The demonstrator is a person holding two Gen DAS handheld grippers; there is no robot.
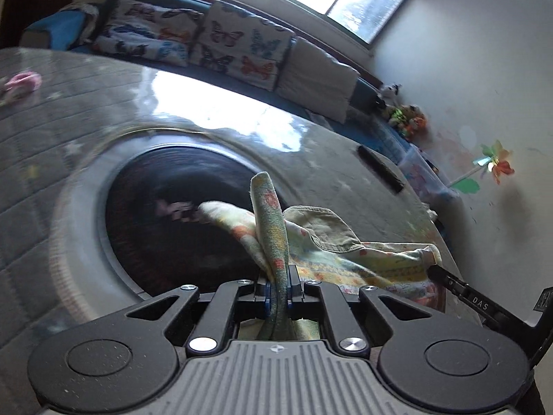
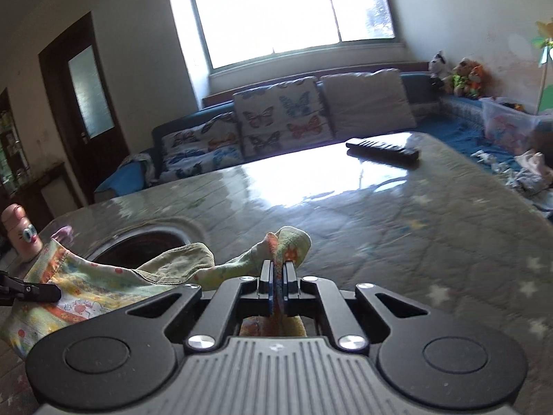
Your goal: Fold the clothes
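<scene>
Closest in the left wrist view, the left claw [image 1: 277, 285] has its jaws nearly together, pinching a bunched fold of the garment [image 1: 331, 242], a pale cloth with a coloured print; a strip of it stands up above the pads and more hangs down behind them. From there the garment runs to the right, where the right claw's black finger [image 1: 456, 282] grips its far corner, so the cloth is lifted off the table [image 1: 86, 110] and stretched between the two. Below it lies a round dark opening [image 1: 166, 214] with a raised grey rim, set into the table's quilted, glossy top. A remote [image 1: 380, 168] lies near the table's far edge, well apart from the cloth, and a small pink thing [image 1: 22, 83] sits far left. Beyond the edge stands a sofa [image 1: 242, 48] with butterfly cushions. Turning to the right wrist view, the right claw [image 2: 277, 271] is likewise closed narrowly on a fold of garment [image 2: 103, 287], which pokes up between the pads. The cloth spreads leftward, over the near side of the opening [image 2: 145, 242], to the left claw's finger [image 2: 31, 290] at the frame edge. Ahead and to the right the table [image 2: 414, 224] is open up to the remote [image 2: 382, 148] by its far edge, with the sofa [image 2: 366, 103] behind.
</scene>
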